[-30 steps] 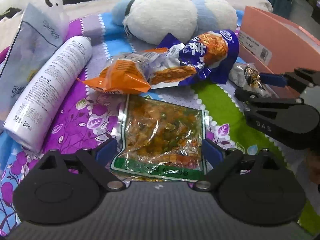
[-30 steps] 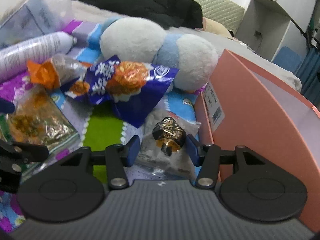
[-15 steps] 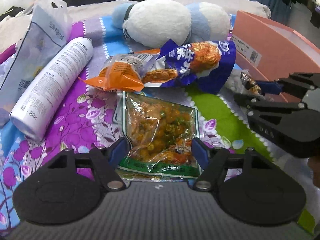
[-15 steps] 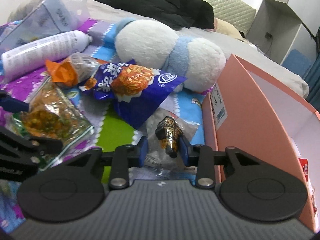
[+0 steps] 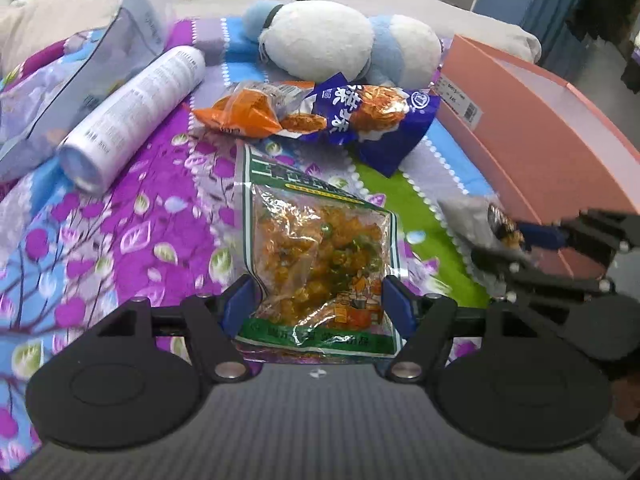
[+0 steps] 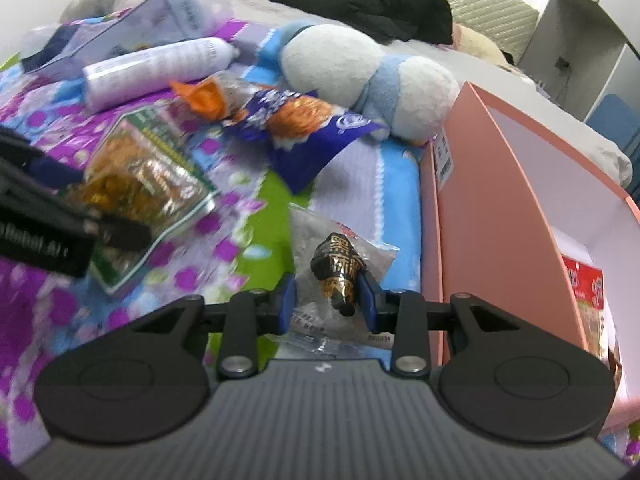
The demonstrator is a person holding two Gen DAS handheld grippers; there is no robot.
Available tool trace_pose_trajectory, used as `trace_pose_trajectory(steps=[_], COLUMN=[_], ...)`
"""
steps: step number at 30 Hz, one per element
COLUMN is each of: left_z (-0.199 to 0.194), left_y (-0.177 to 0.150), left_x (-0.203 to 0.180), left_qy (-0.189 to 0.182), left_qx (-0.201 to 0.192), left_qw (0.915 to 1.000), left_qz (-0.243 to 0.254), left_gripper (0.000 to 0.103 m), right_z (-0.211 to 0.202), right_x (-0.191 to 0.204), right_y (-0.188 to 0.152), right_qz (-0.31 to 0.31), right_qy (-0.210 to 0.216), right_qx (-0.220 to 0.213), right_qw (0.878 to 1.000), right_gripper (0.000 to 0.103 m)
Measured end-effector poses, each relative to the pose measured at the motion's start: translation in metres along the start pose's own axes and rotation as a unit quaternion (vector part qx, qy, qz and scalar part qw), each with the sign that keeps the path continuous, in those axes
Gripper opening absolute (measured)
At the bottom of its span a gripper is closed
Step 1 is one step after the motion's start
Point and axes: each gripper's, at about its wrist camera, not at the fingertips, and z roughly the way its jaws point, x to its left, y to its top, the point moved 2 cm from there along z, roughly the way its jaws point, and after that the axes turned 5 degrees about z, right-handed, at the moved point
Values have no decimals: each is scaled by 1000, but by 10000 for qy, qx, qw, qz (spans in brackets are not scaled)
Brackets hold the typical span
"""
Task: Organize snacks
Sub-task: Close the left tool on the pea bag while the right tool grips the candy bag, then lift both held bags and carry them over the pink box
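Left tool (image 5: 316, 300) closed on green-edged pickle pouch (image 5: 320, 252), pads pressing both side edges near the bottom seam; pouch lifted off the bed (image 5: 120, 216), top end hanging forward. Right tool (image 6: 326, 298) narrow, clamped on clear packet (image 6: 336, 268) with dark printed sweet inside; packet held just beside the near wall of the pink box (image 6: 480, 216). Box open, a red-printed packet (image 6: 584, 288) already inside.

Still on the bed: purple bag (image 5: 372, 120) and orange pack (image 5: 244, 114), touching, in front of plush toy (image 5: 332, 46). Spray can (image 5: 136, 108) and pale pouch (image 5: 100, 60) to the left; likely not snacks.

Risks, judged from present state:
- Pickle pouch gripped by slick edges only; film buckled between pads. Slip or twist likely if swung fast; a drop would land on bed, short of the box.
- Heavy filling sags forward; possible pivot about the pads and catch on the box wall during transfer.
- Clear packet held through loose film round a small hard sweet; grip may be on film only, cannot tell. Could slide out once tilted over the rim.
- Both tools near each other, both apparently bound for the same box; collision over the opening possible if entered together.
- Box wall thin card; a knock from right tool could shift or tip it.
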Motion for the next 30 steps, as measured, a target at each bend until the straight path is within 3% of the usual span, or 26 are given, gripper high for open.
trace_pose_trajectory(steps=[13, 20, 23, 25, 27, 30], left_z=[-52, -63, -65, -66, -67, -69], left_y=[-53, -84, -91, -94, -94, -94], left_x=[-36, -49, -51, -50, -48, -47], left_qy=[141, 390, 311, 336, 364, 310], left_qx=[-27, 267, 392, 475, 488, 495], left_qw=[9983, 9955, 9946, 9942, 9936, 9941], left_qz=[-564, -821, -911, -906, -947, -919], left_gripper=[74, 77, 84, 86, 92, 95], right_z=[-62, -83, -86, -87, -88, -91], right_x=[6, 5, 5, 5, 2, -5], right_y=[-46, -74, -81, -83, -84, -85], right_qz=[-189, -346, -369, -355, -216, 151], right_qy=[351, 636, 707, 721, 759, 820], right_qx=[-5, -16, 1, -30, -47, -161], right_qw=[9992, 9974, 9968, 9968, 9969, 9964], right_gripper=[37, 38, 40, 46, 70, 79])
